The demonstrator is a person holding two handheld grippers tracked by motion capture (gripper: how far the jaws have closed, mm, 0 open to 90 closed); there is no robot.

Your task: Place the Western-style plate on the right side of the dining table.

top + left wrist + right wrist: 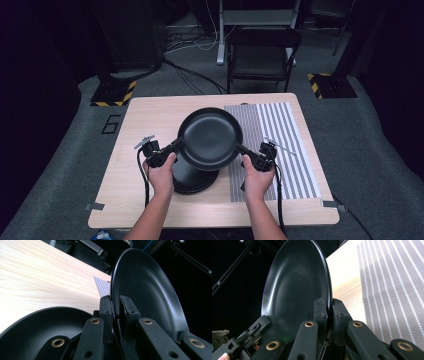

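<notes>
A black plate (210,136) is held level above the wooden table (150,115), clamped at two opposite edges. My left gripper (176,145) is shut on its left rim, and my right gripper (244,150) is shut on its right rim. In the left gripper view the rim of the plate (145,287) runs between the two pads of the left gripper (115,307). The right gripper view shows the same plate (297,282) pinched in the right gripper (329,310). More black plates (192,179) lie stacked on the table below; the top one (47,325) shows in the left gripper view.
A grey striped placemat (280,145) covers the right half of the table, just right of the stack. A black folding chair (262,57) stands beyond the far edge. Cables and stand bases lie on the floor behind.
</notes>
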